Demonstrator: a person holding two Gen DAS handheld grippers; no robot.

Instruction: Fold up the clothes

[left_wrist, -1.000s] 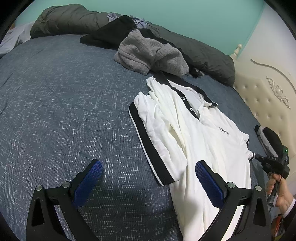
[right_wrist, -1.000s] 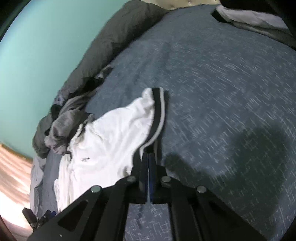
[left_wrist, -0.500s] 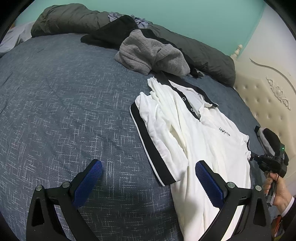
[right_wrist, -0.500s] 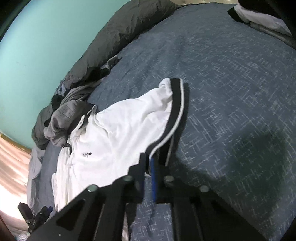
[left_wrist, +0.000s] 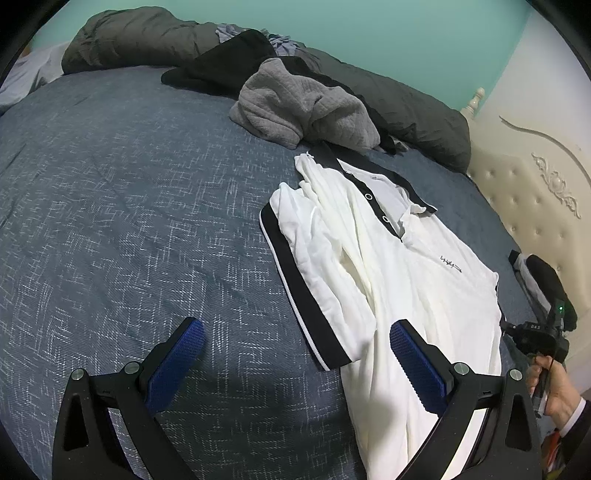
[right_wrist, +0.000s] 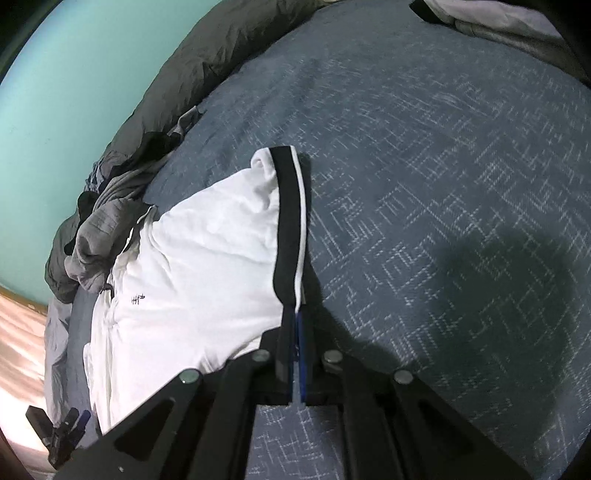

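white polo shirt (left_wrist: pixel 399 280) hem cut off at frame bottom, chest logo (left_wrist: pixel 451 263) unreadable — too small

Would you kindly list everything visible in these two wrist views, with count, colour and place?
polo shirt: one, white with black collar and sleeve bands, spread on the bed, one sleeve band clamped by the right tongs
sweater: one, grey, crumpled beyond the shirt's collar
dark garment: one, black, behind the sweater
duvet: one, dark grey-green, bunched along the far edge by the wall
bedspread: one, blue with white flecks, covering the bed
headboard: one, cream, tufted, at the right
wall: teal, behind the bed
left tongs: blue pads, open, over the bedspread by the shirt
right tongs: shut on the sleeve band
hand: one, gripping the right tool's handle
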